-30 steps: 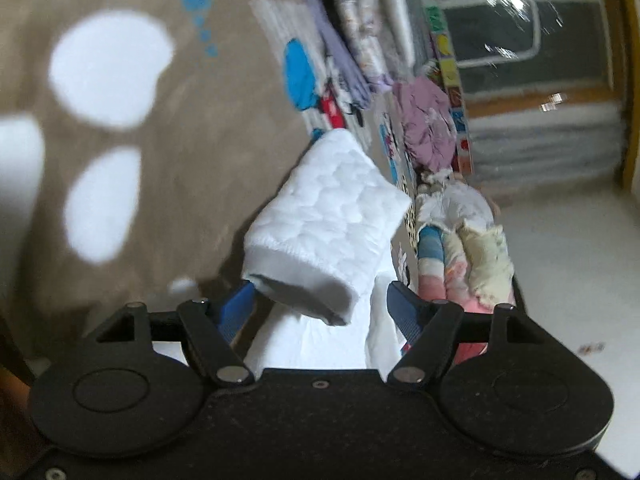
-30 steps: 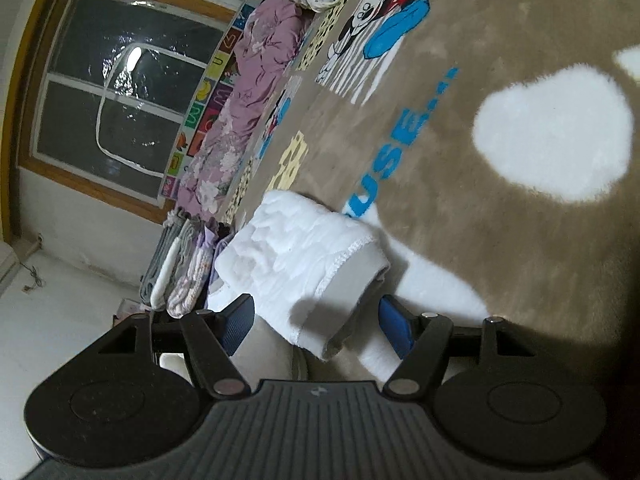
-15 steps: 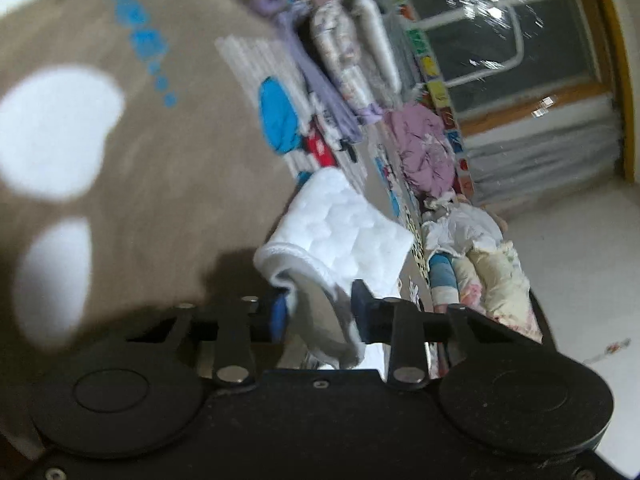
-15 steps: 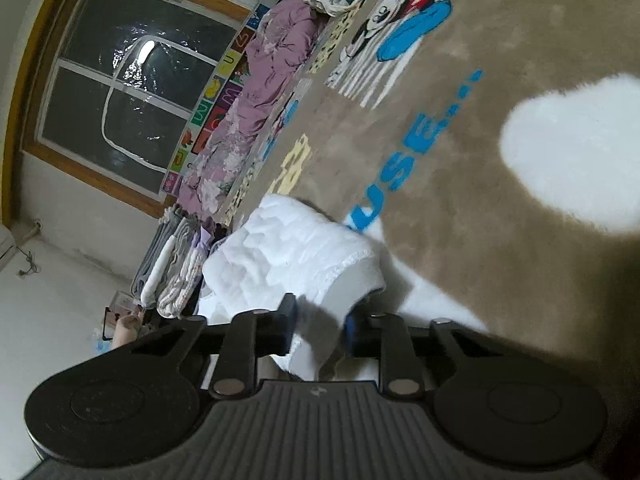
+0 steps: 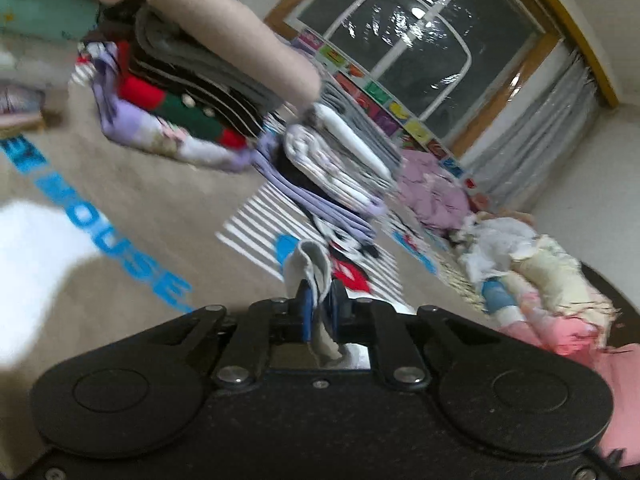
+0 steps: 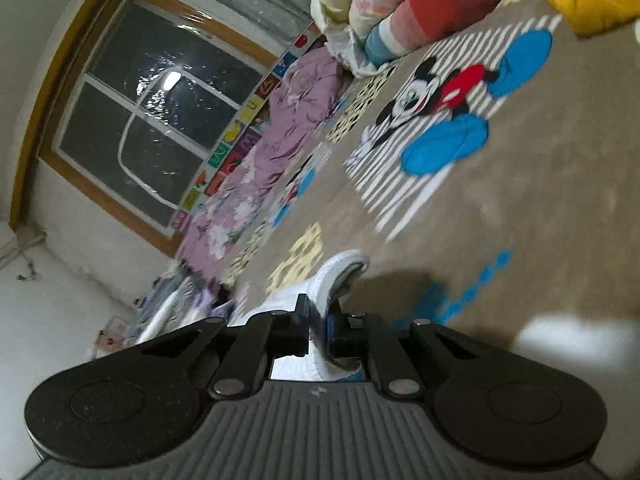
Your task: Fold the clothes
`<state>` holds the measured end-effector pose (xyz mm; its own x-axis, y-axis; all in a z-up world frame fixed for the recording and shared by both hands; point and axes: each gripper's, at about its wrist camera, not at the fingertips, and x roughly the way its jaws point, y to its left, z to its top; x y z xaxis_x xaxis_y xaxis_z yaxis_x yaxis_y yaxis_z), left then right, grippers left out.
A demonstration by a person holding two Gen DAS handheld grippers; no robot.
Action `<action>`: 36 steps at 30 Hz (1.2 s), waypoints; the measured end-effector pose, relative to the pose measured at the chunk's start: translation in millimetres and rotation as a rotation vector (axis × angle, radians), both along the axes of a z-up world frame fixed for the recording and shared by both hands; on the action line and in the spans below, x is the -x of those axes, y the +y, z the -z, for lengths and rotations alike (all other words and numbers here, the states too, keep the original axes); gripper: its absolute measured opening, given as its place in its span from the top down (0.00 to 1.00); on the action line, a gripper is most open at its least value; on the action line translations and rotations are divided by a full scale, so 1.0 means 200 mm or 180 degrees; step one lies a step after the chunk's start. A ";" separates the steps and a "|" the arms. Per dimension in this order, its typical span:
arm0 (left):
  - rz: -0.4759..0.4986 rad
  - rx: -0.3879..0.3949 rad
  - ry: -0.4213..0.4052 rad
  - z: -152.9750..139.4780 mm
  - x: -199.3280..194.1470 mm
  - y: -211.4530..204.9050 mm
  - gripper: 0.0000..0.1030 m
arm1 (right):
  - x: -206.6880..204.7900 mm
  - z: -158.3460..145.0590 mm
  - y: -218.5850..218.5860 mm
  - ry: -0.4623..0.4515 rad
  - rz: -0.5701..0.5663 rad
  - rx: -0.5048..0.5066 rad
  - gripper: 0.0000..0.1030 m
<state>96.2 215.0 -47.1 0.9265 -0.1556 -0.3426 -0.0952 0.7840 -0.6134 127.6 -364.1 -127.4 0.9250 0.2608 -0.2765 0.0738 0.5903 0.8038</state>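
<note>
Fabric of the white garment (image 5: 310, 268) sits pinched in the left gripper (image 5: 319, 308); the right gripper (image 6: 318, 320) clamps its hemmed edge too, above the brown cartoon rug (image 6: 540, 200). Beyond, folded clothes stacks (image 5: 336, 160) sit below a dark window (image 5: 420, 40).

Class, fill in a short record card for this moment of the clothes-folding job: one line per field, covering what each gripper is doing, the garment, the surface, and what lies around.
left gripper: shut on the white garment
right gripper: shut on the same white garment, at a stitched edge
surface: tan rug with a cartoon mouse picture and blue letters
folded stack: on the rug, ahead of the left gripper
loose pile: purple clothes below the window
image quality: both views motion-blurred
</note>
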 end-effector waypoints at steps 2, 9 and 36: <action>-0.0086 -0.0093 0.0014 0.01 -0.03 0.04 0.94 | -0.03 0.02 -0.03 0.0040 0.0031 0.0025 0.91; -0.0521 -0.0004 0.0407 0.12 -0.08 0.15 0.89 | -0.12 0.11 -0.07 0.0282 0.0151 -0.0056 0.85; -0.0591 0.0922 0.0504 0.26 -0.18 -0.06 0.56 | -0.10 0.15 -0.05 0.0316 0.0279 -0.0248 0.78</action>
